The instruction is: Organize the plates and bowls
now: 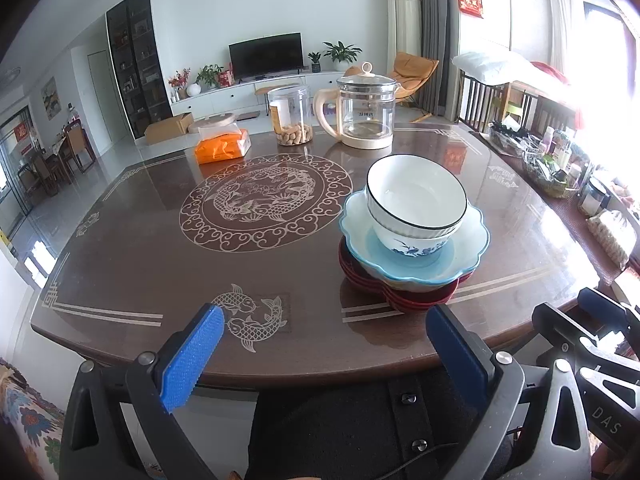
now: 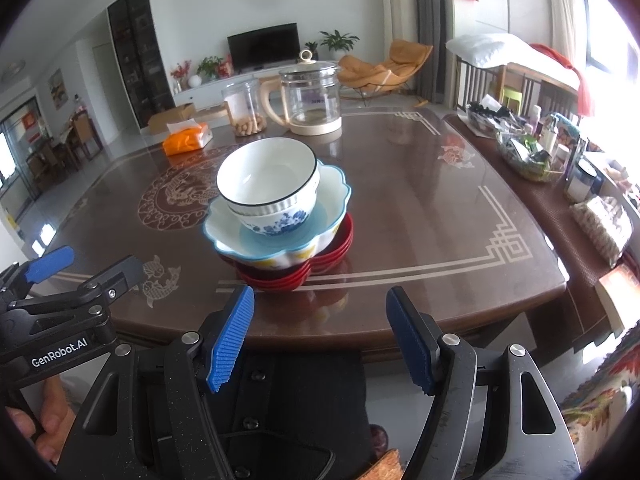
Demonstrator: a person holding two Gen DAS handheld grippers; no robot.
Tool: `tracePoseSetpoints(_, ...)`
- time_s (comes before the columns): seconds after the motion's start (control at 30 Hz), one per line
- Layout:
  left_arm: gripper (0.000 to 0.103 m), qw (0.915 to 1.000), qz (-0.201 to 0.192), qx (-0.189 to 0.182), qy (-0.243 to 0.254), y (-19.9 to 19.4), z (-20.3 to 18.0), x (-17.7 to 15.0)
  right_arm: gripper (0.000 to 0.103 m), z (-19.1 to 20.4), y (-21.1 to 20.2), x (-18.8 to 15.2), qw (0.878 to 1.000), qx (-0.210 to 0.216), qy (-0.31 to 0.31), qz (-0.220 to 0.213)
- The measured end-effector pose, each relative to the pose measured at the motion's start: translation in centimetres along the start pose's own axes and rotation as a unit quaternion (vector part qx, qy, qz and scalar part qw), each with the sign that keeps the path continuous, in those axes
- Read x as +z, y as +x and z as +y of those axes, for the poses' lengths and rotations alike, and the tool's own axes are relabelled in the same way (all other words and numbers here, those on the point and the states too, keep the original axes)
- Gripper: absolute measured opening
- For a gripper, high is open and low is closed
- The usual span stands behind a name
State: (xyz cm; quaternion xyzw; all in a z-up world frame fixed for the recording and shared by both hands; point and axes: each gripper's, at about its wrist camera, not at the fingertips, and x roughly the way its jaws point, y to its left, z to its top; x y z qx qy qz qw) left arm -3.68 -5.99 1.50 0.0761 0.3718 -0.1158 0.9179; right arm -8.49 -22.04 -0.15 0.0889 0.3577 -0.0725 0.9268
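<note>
From my left camera, the far left shows a floral cushion (image 1: 28, 412) by the table (image 1: 120, 264) edge, then my left gripper (image 1: 324, 332) with its blue pads (image 1: 192, 360) spread wide and nothing between them, held off the near edge. Beyond it, on the table, lie an orange tissue pack (image 1: 222, 146), a nut jar (image 1: 290, 116) and a glass kettle (image 1: 366, 110). Right of centre stands the stack: red plates (image 1: 400, 298) at the bottom, a blue scalloped bowl (image 1: 472, 240) on them, a flowered bowl (image 1: 412, 244) in that, and a white bowl (image 1: 416, 196) with a dark rim on top, tilted. At the right edge this view catches part of my right gripper (image 1: 600, 308). My right camera puts things otherwise: at its left is my left gripper (image 2: 80, 268) seen from the side, with a hand (image 2: 44, 420) under it, which the left view hides. Then comes the stack near the middle, where yellow marks on the outside of the scalloped bowl (image 2: 332, 184) show, and the flowered bowl's (image 2: 280, 220) blue pattern reads more plainly. My right gripper (image 2: 320, 336) is open too, less wide, empty, off the near edge. To the right sits a side table (image 2: 560, 216) crowded with bottles, clearer here.
</note>
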Motion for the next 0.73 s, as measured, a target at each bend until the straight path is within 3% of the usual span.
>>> tracePoseSetpoints(0.5,0.101,1.0,-0.004,-0.005,0.0,-0.23,0.01,0.03,0.073,0.2,-0.07,0.15,1.0,0.0,-0.004,0.001)
tracePoseSetpoints(0.73,0.101,0.9995,-0.01,-0.028,-0.011,-0.51,0.14,-0.09,0.073,0.1,-0.06,0.14,1.0,0.0,0.001,0.0)
